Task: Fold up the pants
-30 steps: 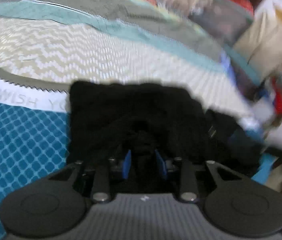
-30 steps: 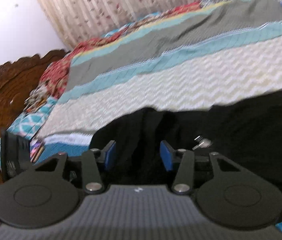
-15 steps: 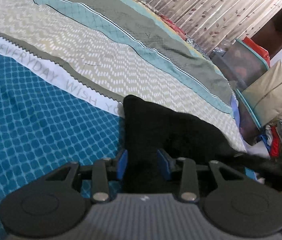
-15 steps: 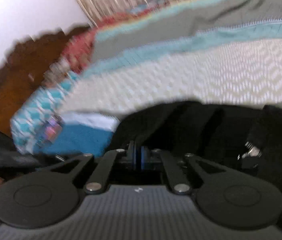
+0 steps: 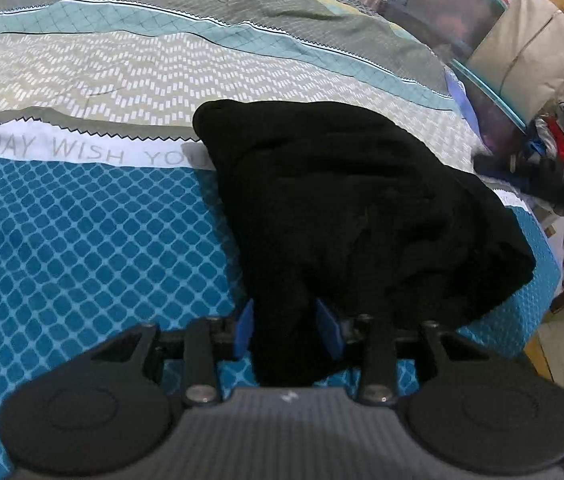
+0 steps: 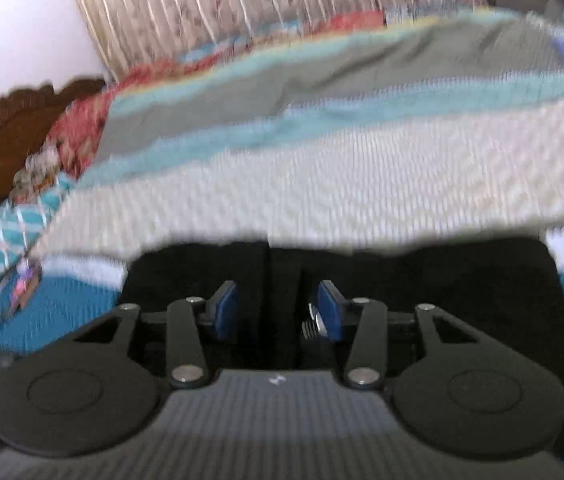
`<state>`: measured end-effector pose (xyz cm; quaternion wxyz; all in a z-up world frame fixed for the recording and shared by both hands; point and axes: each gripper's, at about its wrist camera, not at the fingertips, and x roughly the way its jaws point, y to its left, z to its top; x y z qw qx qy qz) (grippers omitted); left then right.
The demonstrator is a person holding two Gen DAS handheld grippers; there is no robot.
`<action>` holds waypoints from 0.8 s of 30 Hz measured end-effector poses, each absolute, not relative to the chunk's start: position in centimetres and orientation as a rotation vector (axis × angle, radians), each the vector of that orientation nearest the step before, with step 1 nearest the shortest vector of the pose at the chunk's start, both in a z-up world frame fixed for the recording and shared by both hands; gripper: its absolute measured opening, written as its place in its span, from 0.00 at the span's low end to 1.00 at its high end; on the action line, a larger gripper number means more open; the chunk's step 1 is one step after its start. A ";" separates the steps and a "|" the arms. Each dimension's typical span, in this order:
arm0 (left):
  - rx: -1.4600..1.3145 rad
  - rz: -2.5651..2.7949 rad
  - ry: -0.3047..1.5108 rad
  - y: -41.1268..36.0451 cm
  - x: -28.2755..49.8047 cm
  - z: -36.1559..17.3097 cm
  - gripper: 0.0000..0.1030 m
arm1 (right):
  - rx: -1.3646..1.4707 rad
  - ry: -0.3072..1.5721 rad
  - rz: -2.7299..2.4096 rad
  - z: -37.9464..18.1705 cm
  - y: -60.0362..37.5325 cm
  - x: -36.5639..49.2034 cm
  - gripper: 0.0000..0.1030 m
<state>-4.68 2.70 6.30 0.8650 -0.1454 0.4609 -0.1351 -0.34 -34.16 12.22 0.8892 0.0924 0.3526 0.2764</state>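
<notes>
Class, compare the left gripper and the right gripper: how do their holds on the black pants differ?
The left gripper is clamped on the black pants; the right gripper has its jaws opening, a fold between them untouched. The left gripper's gap is narrower than the right gripper's. Both have blue pads.

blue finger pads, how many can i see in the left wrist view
2. One blue pad sits left of the bunched black pants, the other right of that fold. Both belong to the left gripper; no others are visible.
</notes>
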 end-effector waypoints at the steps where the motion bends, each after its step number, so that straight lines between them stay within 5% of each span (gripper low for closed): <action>1: -0.316 -0.280 0.967 2.9 -4.7 6.3 0.34 | 0.201 0.711 0.591 12.8 -33.5 -0.1 0.47; 5: -0.339 -0.264 0.944 2.8 -5.3 6.2 0.31 | 0.127 0.693 0.765 14.7 -27.2 1.7 0.47; 10: -0.274 -0.259 0.891 1.3 -5.9 6.2 0.16 | -0.257 0.806 0.905 11.6 -14.6 3.4 0.49; 11: -0.249 -0.259 0.885 0.9 -6.0 6.3 0.15 | -0.327 0.845 0.900 10.1 -13.1 3.7 0.48; 12: -0.229 -0.258 0.880 0.7 -6.2 6.4 0.14 | -0.399 0.902 0.898 8.2 -11.6 4.2 0.18; 13: -0.215 -0.257 0.876 0.5 -6.3 6.5 0.14 | -0.435 0.940 0.904 7.1 -10.6 4.5 0.10; 20: -0.193 -0.270 0.859 0.5 -7.0 6.9 0.13 | -0.033 0.973 0.719 7.2 -10.7 9.4 0.04; 24: -0.168 -0.304 0.859 1.0 -8.2 7.4 0.16 | -0.107 1.016 0.757 6.5 -10.5 7.9 0.08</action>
